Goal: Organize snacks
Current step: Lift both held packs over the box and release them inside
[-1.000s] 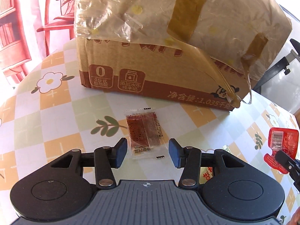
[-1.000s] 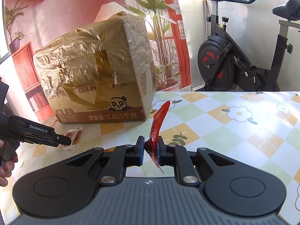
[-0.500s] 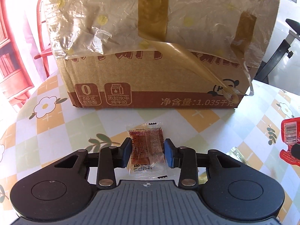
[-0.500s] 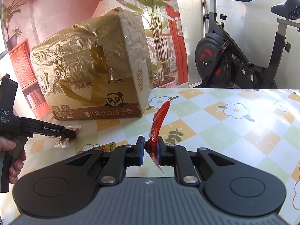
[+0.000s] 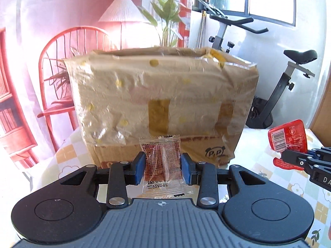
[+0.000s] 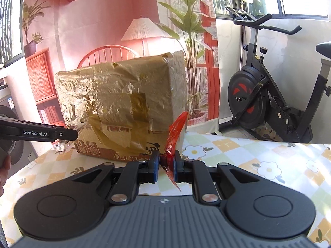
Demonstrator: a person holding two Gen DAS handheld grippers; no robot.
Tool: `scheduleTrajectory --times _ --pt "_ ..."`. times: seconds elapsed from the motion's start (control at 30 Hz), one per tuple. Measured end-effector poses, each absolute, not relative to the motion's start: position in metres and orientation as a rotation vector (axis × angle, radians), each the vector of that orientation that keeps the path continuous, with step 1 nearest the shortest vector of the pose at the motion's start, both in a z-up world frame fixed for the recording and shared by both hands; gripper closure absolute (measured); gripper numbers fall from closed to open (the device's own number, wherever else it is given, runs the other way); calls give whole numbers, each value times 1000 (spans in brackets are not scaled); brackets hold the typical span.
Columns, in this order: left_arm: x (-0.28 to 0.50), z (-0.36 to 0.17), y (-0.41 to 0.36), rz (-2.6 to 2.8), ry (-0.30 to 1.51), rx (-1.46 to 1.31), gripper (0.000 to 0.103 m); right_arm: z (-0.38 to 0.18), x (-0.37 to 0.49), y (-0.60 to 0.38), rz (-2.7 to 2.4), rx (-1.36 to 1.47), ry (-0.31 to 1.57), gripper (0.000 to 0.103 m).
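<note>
Two snack packets held up off the table near a taped cardboard box: clear packet pinched in left gripper, red packet edge-on in right gripper, thin slippery film liable to slide free.

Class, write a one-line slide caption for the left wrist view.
Left gripper holds a clear snack packet before the taped cardboard box.

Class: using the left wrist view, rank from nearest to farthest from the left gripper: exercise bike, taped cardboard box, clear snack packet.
1. Clear snack packet: clamped in the left gripper.
2. Taped cardboard box: directly behind.
3. Exercise bike: far right, beyond the table.
</note>
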State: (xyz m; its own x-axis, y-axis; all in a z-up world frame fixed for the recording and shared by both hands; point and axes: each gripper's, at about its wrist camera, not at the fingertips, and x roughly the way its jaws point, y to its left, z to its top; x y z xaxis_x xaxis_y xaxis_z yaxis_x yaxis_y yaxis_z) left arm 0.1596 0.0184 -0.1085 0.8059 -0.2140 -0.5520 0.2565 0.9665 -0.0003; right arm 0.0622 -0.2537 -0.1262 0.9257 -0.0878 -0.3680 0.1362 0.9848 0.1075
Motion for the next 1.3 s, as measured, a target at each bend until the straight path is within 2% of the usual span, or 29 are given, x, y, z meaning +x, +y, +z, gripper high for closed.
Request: scheduleTrajectory --times 0.23,0.43,0.77,0.87,0.9,0.97,1.3 --pt "165 -43 32 -275 454 81 64 -61 93 -234 -41 81 286 89" --pt "202 -11 35 -270 407 85 64 -16 155 -220 -7 37 279 89" --pt "285 -15 46 -226 486 37 63 -25 262 -211 4 36 386 89" --pt "299 -19 44 -221 499 62 57 -30 277 -214 -18 42 417 87" --pt "301 -20 45 -219 502 65 52 -30 278 -216 -26 45 422 80" --pt "300 -20 46 -217 499 62 48 -30 275 -219 -27 51 417 69" --pt "257 -14 54 -227 529 39 47 -21 206 -229 9 42 393 67"
